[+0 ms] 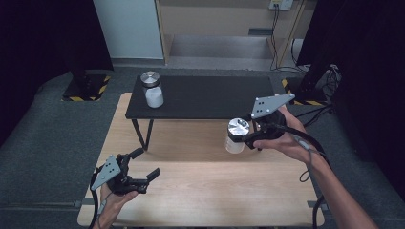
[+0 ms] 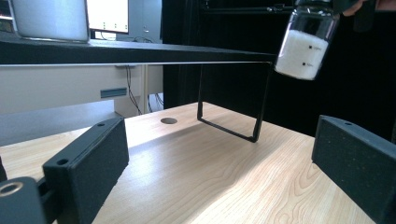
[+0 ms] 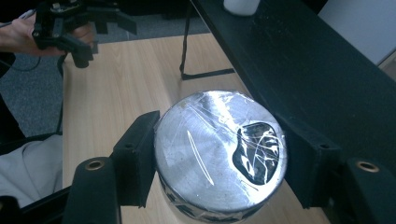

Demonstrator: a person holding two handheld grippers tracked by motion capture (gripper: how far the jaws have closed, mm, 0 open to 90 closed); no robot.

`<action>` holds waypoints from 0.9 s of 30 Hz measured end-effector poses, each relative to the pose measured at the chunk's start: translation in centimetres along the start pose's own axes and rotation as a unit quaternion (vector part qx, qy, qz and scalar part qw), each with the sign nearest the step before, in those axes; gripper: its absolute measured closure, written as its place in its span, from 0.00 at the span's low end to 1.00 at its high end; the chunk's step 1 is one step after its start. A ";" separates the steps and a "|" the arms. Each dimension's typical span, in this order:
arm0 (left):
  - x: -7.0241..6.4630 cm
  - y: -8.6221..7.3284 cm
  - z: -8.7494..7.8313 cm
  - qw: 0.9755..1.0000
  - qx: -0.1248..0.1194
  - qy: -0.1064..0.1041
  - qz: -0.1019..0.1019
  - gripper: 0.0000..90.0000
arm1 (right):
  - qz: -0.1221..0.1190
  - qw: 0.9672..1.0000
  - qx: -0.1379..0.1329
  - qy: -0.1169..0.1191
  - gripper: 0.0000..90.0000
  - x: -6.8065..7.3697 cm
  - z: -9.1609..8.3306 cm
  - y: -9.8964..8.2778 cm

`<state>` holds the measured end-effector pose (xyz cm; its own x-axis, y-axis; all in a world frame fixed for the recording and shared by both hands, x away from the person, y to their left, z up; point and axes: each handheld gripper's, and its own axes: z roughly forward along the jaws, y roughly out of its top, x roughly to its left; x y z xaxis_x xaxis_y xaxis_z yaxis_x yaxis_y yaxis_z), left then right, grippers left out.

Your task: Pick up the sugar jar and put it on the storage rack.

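Right gripper (image 1: pixel 244 138) clamped on a silver-lidded jar (image 1: pixel 236 136) of white powder, lifted above the wooden table (image 1: pixel 205 191) beside the black shelf (image 1: pixel 210 98), left gripper (image 1: pixel 145 168) spread wide and empty near the table's front-left, second jar (image 1: pixel 152 89) standing on the shelf, held jar's base cut off in the right gripper view.

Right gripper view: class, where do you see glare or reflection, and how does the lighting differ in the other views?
Right gripper view: the jar lid shines, with a dark reflected patch. High view: a bright band crosses the wooden table, the surroundings are dark. Left gripper view: the shelf shadows the tabletop beneath.
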<state>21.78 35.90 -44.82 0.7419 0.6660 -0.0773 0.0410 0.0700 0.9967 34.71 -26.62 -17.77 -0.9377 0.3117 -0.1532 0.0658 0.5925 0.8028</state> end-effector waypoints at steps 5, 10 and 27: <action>0.0 0.0 -0.1 1.000 -0.001 0.001 -0.001 0.03 | 0.009 1.000 -0.002 -0.006 0.39 -0.7 0.2 1.6; -0.1 0.0 -0.3 1.000 0.000 0.003 -0.001 0.03 | 0.032 0.999 -0.003 -0.027 0.39 -1.8 0.2 3.2; -0.2 -0.1 -1.0 1.000 -0.004 0.016 -0.005 0.03 | 0.087 0.992 0.007 -0.097 0.39 -6.3 0.8 5.9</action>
<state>20.93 36.47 -44.97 0.7200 0.6883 -0.0888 0.0434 0.0830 0.9956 41.27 -24.56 -12.53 -0.8293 0.5453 -0.1223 0.2257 0.5269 0.8194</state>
